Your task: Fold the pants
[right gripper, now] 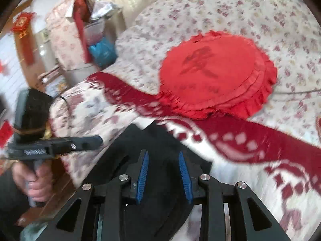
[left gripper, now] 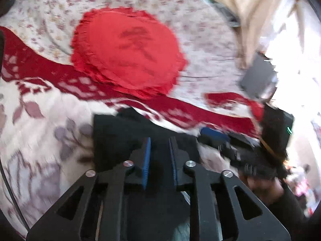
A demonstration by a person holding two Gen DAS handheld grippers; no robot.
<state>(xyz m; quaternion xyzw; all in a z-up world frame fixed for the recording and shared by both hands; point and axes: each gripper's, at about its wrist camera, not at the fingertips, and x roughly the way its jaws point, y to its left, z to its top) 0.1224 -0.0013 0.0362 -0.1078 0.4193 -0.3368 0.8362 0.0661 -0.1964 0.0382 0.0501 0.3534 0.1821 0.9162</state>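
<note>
Motion blur smears both views. Under the left gripper (left gripper: 159,146) the black pants (left gripper: 112,136) run beneath its frame and off the bottom edge, so their shape cannot be told. Whether cloth sits between its pads (left gripper: 147,156) is unclear. Right of it, glare washes out the room. Under the right gripper (right gripper: 163,160) the pants (right gripper: 160,140) are likewise hidden.

No readable text, red round cushion (right gripper: 216,72) bears a dark blurred character, illegible
</note>
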